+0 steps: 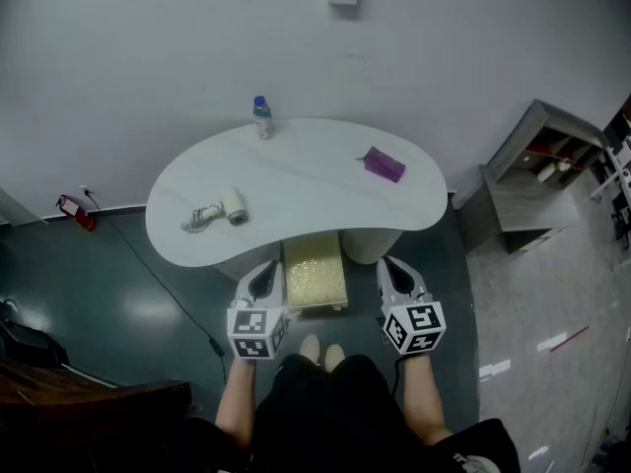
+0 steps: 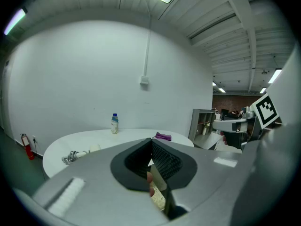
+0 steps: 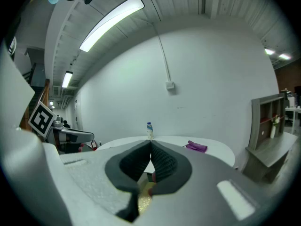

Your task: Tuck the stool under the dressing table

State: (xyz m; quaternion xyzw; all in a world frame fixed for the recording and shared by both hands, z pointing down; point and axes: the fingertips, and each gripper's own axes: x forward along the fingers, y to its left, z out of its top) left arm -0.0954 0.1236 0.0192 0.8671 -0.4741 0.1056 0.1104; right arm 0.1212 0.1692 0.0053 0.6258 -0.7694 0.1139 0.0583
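Observation:
The stool (image 1: 315, 272), with a pale yellow cushion, stands at the near edge of the white kidney-shaped dressing table (image 1: 296, 180), its far end under the tabletop. My left gripper (image 1: 267, 270) is shut and empty, close beside the stool's left side. To the stool's right, a little apart from it, my right gripper (image 1: 392, 268) is also shut and empty. In the left gripper view the shut gripper (image 2: 151, 143) has a bit of the cushion (image 2: 160, 199) below it. The right gripper view shows its gripper (image 3: 150, 145) likewise shut, over the cushion (image 3: 143, 199).
On the table stand a small bottle (image 1: 261, 116), a purple pouch (image 1: 384, 165) and a white device with a cord (image 1: 222, 210). A grey shelf unit (image 1: 537, 180) is at the right. A black cable (image 1: 168, 294) runs over the floor at the left. The person's feet (image 1: 322, 353) are behind the stool.

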